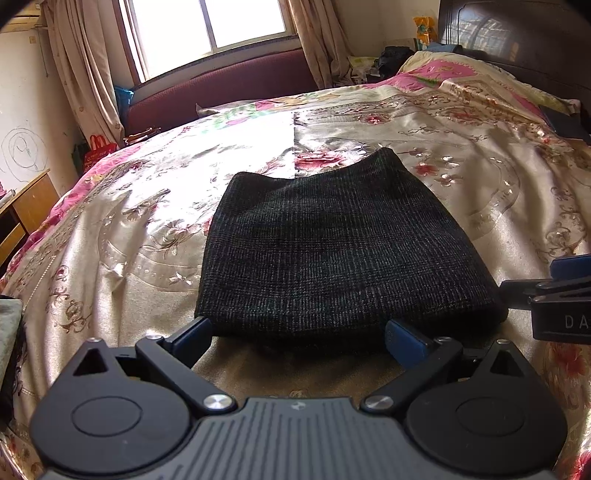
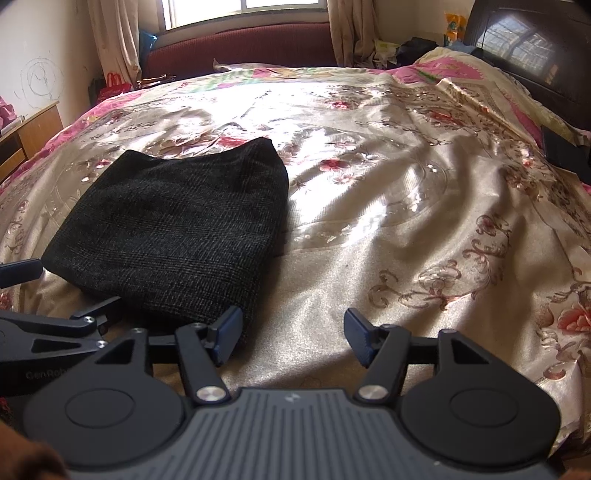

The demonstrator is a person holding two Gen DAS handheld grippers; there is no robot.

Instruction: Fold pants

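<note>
At the far left of the room a wooden cabinet (image 1: 31,206) stood against a pale wall with pencil scribbles; beside it a red bag (image 1: 98,147) sat on the floor, and beige curtains (image 1: 83,66) framed a bright window (image 1: 207,29) above a maroon sofa back (image 1: 221,88).

The bed (image 1: 110,258) filled most of both views, covered in a shiny cream and pink floral bedspread; the pants (image 1: 332,251) (dark, with a fine check weave) lay on it folded into a compact, roughly square bundle, flat and close to the near edge.

The left gripper (image 1: 297,338) sat just in front of the bundle's near edge with its jaws spread wide, one blue-padded fingertip near each of the two near corners; whether the pads touched the cloth could not be told, and nothing was clamped.

The right gripper (image 2: 293,338) was just beside the bundle's near right corner, jaws likewise apart and holding nothing; its left fingertip lay against or just in front of that corner, while its right one hung over bare bedspread.

Further right, a dark wooden headboard (image 2: 528,48) rose behind a pink-edged pillow area, with clutter heaped next to it.
</note>
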